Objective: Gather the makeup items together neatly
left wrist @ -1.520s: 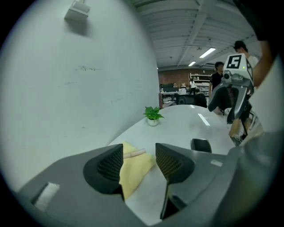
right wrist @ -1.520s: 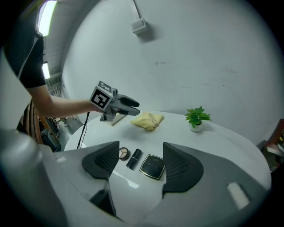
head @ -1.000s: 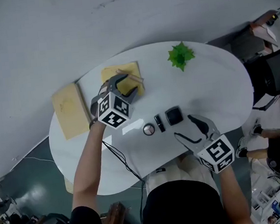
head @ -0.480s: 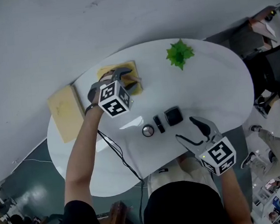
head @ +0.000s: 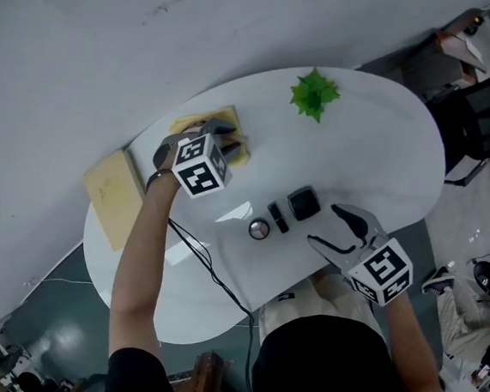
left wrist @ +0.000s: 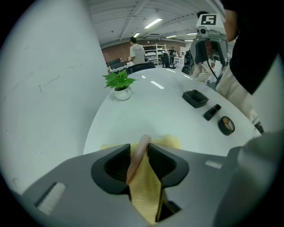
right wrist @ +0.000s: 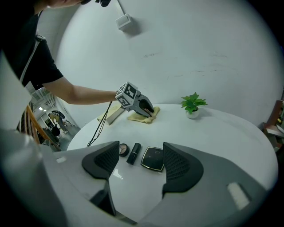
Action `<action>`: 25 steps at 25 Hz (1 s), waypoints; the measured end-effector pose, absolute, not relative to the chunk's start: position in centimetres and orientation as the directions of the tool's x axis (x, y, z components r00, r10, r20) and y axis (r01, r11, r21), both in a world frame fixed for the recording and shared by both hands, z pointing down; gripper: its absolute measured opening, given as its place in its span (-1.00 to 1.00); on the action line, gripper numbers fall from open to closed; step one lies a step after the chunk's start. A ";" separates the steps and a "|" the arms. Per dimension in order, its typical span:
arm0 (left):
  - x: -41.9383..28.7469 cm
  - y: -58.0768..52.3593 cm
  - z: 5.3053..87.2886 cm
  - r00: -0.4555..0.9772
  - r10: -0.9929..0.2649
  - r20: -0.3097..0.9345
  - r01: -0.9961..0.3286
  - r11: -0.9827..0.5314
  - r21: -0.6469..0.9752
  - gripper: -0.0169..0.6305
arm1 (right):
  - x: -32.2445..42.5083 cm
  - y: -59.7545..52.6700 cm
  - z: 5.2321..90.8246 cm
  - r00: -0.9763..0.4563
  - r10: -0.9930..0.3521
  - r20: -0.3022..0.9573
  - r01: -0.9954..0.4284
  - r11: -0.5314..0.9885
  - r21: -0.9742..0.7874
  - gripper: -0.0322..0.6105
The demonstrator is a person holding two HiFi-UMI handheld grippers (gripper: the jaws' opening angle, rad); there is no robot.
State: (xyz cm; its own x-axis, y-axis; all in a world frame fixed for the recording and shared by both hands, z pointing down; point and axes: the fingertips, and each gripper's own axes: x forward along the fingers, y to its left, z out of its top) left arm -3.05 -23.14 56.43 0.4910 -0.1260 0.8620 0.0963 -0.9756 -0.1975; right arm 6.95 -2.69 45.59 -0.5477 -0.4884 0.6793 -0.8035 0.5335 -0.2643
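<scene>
The makeup items [head: 278, 216] lay in two places on the white table [head: 377, 135]. A round compact [right wrist: 124, 150], a black tube [right wrist: 133, 153] and a square black compact [right wrist: 153, 158] sat side by side in a short row at the lower middle of the head view. A slim pink stick [left wrist: 141, 146] rested apart from them on the yellow cloth [head: 193, 122] at the upper left. Within the last second you brought your left gripper [head: 229, 141] down onto that cloth and rolled it over. Its jaws had just been closing, and in the left gripper view they pinched the pink stick between their tips, with the cloth showing in the gap beneath. Your right gripper [head: 321, 223] kept its place at the lower right, just beside the row, its jaws spread wide with nothing between them. That closing looked like the start of the pickup, so the stick seemed the last item to join the others. The grip sat right at the tips, and whether any cloth was caught along with the stick could not be told.
</scene>
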 end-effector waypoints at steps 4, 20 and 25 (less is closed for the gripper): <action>-2.7 -22.8 55.7 0.496 -0.125 0.859 0.121 -0.970 -0.211 -0.61 | 7.0 -2.6 45.6 -0.551 -0.485 0.679 -0.801 0.536 -0.267 0.09; -2.8 -22.2 55.1 0.429 -0.177 0.886 0.200 -0.938 -0.284 -0.69 | 8.5 -2.4 45.5 -0.544 -0.500 0.674 -0.811 0.520 -0.269 0.09; -3.2 -21.6 54.2 0.455 -0.173 0.874 0.193 -0.938 -0.286 -0.72 | 8.4 -2.4 45.4 -0.556 -0.498 0.665 -0.804 0.527 -0.277 0.09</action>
